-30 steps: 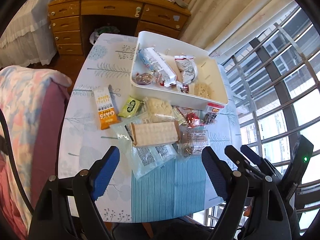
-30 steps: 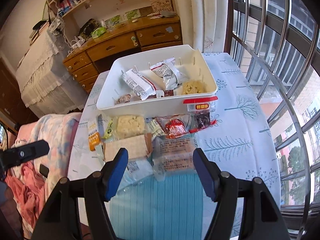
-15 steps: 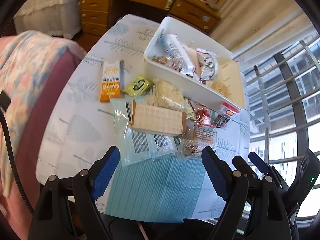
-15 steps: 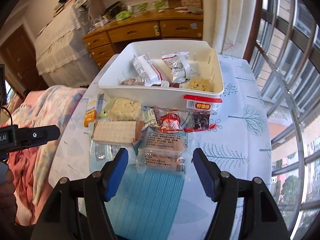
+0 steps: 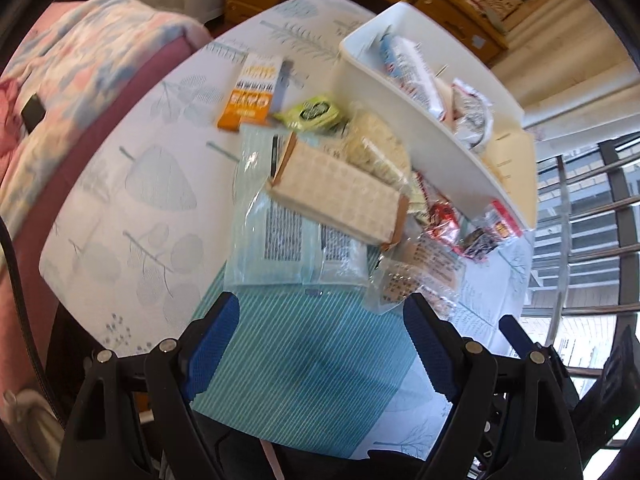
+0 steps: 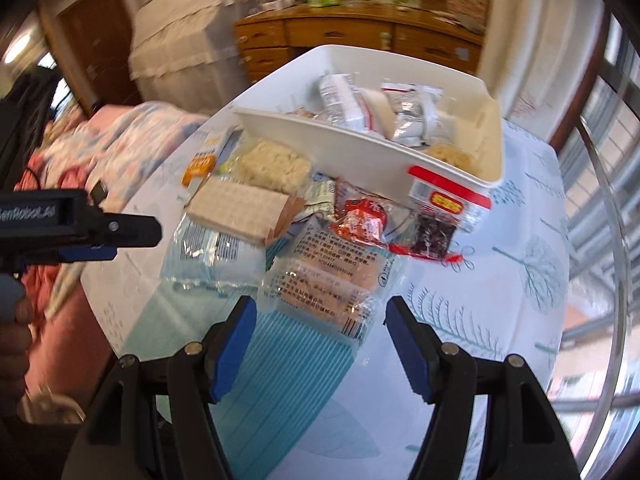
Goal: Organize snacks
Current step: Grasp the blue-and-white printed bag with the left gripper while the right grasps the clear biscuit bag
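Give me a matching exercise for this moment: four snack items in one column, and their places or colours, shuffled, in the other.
Things:
1. orange packet
2. green packet
3. beige wafer pack
4. silver packet

Descriptions:
A. inside the white bin
B. lying on top of a clear bag
C. flat on the tablecloth, farthest from the bin
D. small, between the orange packet and the bin

Pairs: 1-C, 2-D, 3-B, 4-A
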### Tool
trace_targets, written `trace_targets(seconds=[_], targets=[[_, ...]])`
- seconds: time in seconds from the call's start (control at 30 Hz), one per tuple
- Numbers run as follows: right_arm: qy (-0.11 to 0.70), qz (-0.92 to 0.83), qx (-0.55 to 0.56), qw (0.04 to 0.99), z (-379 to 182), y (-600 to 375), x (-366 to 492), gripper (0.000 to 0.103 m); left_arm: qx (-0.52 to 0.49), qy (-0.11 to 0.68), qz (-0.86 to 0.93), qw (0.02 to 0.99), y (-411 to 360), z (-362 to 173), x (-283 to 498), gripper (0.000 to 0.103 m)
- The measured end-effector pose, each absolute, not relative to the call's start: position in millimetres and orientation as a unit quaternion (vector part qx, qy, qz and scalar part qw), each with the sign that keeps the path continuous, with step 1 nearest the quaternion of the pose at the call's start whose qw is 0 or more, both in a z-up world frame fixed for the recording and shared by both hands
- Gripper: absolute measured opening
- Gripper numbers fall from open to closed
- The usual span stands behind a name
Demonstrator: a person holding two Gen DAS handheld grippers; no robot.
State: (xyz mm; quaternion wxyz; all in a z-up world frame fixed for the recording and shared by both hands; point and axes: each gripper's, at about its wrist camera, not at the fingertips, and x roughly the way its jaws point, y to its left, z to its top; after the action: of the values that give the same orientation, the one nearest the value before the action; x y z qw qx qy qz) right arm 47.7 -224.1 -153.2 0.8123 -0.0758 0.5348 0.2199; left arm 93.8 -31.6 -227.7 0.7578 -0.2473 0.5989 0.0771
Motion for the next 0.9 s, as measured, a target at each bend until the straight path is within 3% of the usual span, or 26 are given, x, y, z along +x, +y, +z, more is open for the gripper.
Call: trace_targets(seconds=[0.27, 0.37, 0.77, 0.9], targets=[[0.507, 0.285, -0.153, 0.799, -173.0, -218.2, 55.0, 0.069, -0.252, 0.624, 0.117, 0.730, -38.9, -259.2, 107.5, 0.088], [0.487, 0.310, -0.192, 0.794, -182.1, -213.9, 55.5, 0.080, -0.250, 0.632, 0.126, 0.723, -41.0, -270.5, 116.5, 0.090], [0.471, 0.376, -0.249, 0.758, -216.0, -194.0, 58.8, 0.084, -0.197, 0.683, 0.143, 0.689, -54.8, -315.5, 166.6, 0.092], [0.461, 0.387, -0.255, 0.757, -218.8, -190.8, 61.5, 0.092, -0.185, 0.697, 0.155, 0.675, -57.6, -325.8, 182.6, 0.096]])
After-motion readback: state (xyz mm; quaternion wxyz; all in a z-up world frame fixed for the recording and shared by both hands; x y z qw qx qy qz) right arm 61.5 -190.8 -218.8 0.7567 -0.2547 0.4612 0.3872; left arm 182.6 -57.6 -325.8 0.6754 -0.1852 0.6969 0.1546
